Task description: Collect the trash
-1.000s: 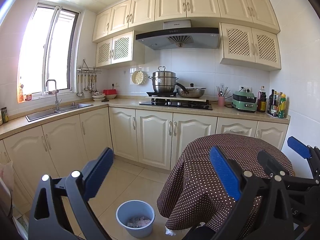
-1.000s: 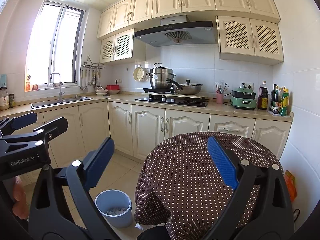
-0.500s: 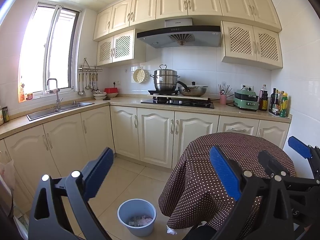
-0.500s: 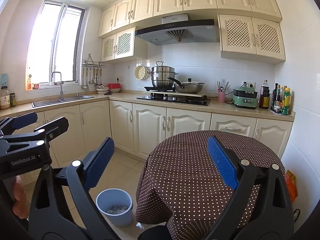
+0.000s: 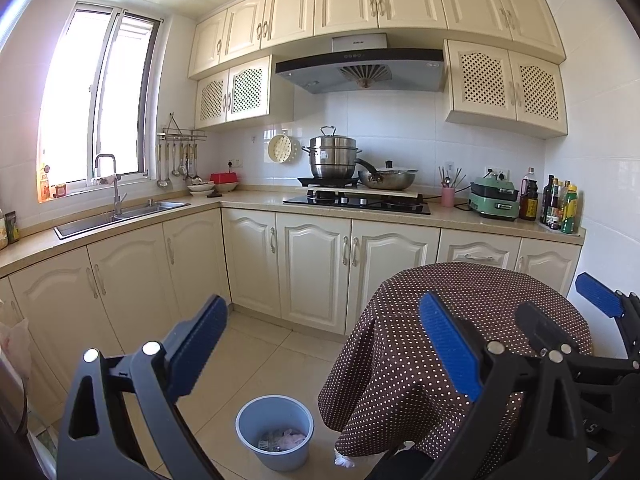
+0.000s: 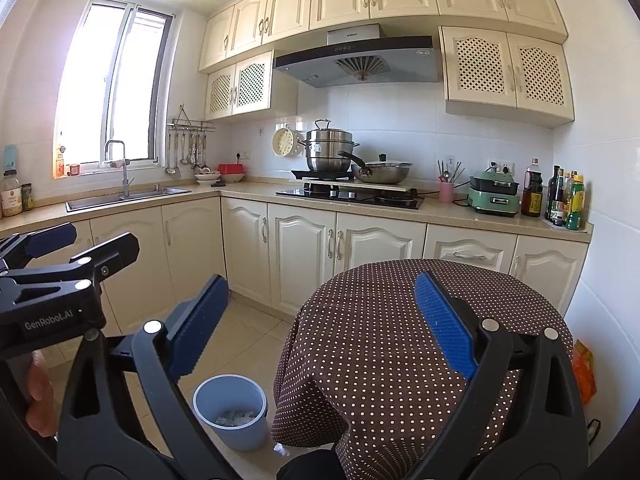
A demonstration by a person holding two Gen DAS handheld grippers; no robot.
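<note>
Trash is mostly where it belongs, as far as I can judge — crumpled paper and wrappers already lie at the bottom of the blue bin (image 5: 274,432), which stands on the floor below and between my two claws, just beside the draped table. Ahead of my right claw (image 6: 320,324) the dotted tablecloth (image 6: 384,320) shows nothing on top. My left claw (image 5: 324,344) and the right one both hang with fingers spread wide, holding nothing. What may be left is small: a white scrap (image 5: 344,460) on the floor at the foot of the cloth, just beyond the bin — I cannot tell whether it is litter. An orange packet (image 6: 584,372) also sits low by the wall, off to the right of my right claw.
</note>
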